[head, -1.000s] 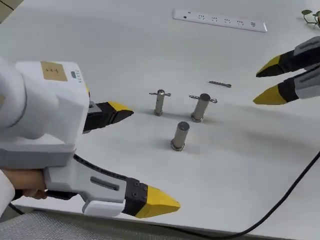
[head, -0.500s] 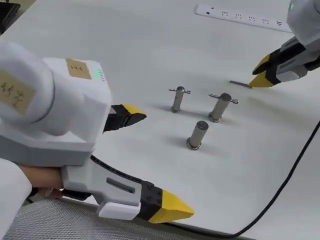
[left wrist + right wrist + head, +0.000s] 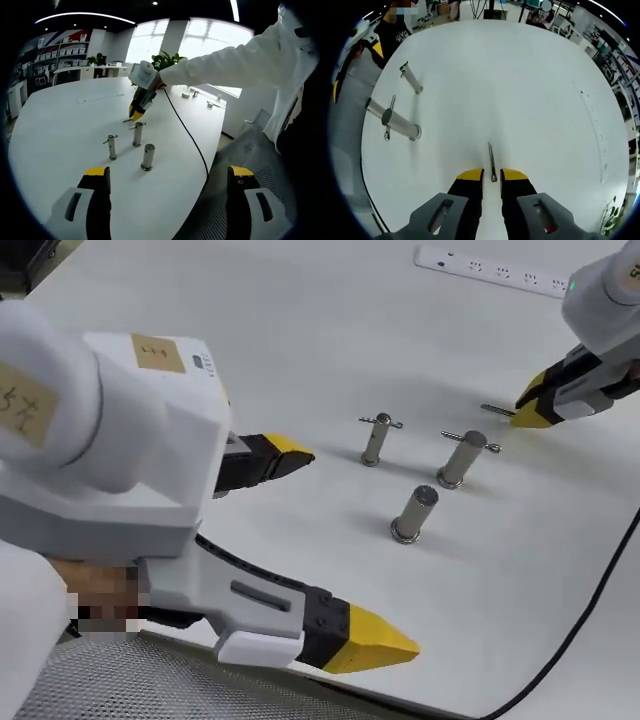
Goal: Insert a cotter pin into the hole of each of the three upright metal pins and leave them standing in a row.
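Two metal pins (image 3: 461, 458) mid-frame already carry cotters; the bare pin (image 3: 414, 514) stands just below them. Within the last second the right gripper (image 3: 522, 412) dropped onto the loose cotter pin (image 3: 491, 159) at upper right. Its jaws sit narrowly apart astride it, so pickup looks next. The left gripper (image 3: 352, 548) gapes wide, and its tan stickers (image 3: 158, 353) are unreadable.

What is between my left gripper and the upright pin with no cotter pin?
Only bare table separates the left gripper from that pin, seen in the head view.

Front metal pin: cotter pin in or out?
Out. The front metal pin is bare; the left rear pin and right rear pin each carry one. A loose cotter pin lies between the jaws of the right gripper.
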Tool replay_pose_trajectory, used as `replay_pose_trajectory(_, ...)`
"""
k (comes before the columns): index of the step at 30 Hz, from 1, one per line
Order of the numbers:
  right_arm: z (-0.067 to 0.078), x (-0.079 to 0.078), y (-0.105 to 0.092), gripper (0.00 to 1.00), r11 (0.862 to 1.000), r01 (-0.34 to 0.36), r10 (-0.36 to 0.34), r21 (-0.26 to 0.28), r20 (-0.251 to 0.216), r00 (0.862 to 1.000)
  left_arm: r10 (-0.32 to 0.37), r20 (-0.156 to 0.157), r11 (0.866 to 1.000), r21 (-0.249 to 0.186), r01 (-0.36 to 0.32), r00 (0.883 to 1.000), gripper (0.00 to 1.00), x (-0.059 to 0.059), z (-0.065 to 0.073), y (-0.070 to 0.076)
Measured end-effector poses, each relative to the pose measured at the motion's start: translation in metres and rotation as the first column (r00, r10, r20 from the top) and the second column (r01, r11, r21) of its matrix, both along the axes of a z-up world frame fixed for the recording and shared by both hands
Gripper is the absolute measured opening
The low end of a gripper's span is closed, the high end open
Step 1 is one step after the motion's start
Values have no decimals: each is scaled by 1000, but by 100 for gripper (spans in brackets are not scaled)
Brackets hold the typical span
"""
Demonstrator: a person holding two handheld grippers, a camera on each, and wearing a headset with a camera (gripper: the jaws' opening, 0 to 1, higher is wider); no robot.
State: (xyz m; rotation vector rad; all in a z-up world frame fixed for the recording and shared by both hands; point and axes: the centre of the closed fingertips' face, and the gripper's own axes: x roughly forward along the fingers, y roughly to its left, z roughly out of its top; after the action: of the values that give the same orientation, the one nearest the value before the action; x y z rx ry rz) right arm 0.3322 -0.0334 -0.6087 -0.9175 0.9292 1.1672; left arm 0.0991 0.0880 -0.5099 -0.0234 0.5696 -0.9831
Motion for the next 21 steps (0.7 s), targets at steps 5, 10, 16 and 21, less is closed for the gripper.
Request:
replay_pose_trajectory(5, -2, 5, -1, 4, 1000, 1, -1, -7, 6, 1000, -4, -5, 1000, 5, 4, 1000, 95, 0, -1, -1)
replay_pose_trajectory(10, -4, 6, -1, 1, 1000, -9, 9, -14, -9, 1000, -21, -31, 1000, 8, 21, 999, 90, -5, -6, -2)
replay_pose_trajectory(16, -5, 6, -1, 0, 1000, 11, -11, -2, -28, 1000, -18, -33, 1000, -1, 18, 999, 90, -5, -4, -3)
replay_pose_trajectory(21, -4, 0, 1, 0, 999, -36, 36, -5, -30, 999, -23, -37, 1000, 5, 23, 999, 90, -5, -5, -2)
